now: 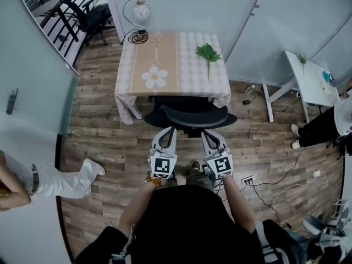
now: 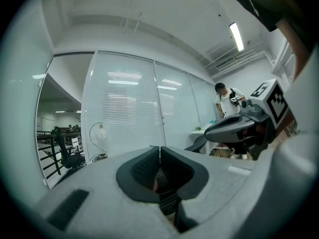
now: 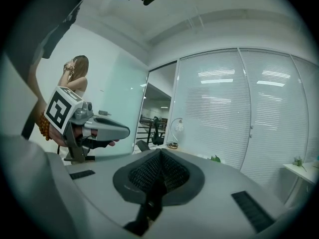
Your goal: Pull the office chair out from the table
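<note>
Left gripper (image 1: 166, 131) and right gripper (image 1: 207, 132), jaws pressed together and empty, are held near the office chair (image 1: 190, 116) at frame centre, which is tucked under the table (image 1: 187, 65). Approach step is judged; jaws must be opened before the backrest is gripped.

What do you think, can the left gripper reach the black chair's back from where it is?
Probably yes. The left gripper points straight at the chair's backrest, close ahead, with nothing between them. Its jaws are shut, so it would have to open to grab.
</note>
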{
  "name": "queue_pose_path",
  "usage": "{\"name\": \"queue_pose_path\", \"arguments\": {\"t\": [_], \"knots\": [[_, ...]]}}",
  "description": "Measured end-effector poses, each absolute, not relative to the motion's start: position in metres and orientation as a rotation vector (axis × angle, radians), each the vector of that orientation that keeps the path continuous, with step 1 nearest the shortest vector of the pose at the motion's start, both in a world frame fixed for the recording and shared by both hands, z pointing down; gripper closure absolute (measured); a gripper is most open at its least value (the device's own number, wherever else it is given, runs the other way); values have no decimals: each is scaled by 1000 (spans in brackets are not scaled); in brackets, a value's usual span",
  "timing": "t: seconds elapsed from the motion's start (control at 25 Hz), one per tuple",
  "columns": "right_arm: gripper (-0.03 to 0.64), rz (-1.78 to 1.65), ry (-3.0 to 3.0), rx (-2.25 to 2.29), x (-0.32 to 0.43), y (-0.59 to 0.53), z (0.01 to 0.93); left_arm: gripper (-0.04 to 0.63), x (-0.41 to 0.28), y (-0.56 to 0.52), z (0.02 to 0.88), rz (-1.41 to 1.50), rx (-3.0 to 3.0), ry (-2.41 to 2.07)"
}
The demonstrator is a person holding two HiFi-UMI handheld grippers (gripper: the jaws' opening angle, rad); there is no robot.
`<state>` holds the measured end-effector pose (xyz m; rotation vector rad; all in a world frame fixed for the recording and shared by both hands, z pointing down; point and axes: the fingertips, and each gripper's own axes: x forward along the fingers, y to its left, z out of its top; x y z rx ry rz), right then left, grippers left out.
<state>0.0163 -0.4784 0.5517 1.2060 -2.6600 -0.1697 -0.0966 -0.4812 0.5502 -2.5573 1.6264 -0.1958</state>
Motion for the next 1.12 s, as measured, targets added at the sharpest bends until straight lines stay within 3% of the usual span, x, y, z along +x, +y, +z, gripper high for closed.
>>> {"name": "queue_pose_path", "arguments": {"t": [0.4,1.04,1.12], "knots": [[610,-230,-2684,976,19,-484,573,572,-81,-488,590,-354,-2599,1491],[607,-591,-2254,526,46,-499,665,571,-66,-505,683,-1006,-2421,1039],[584,-615,-2213,474,47,-501,674,570,-62,-504,691,-1064,-2390,955]]}}
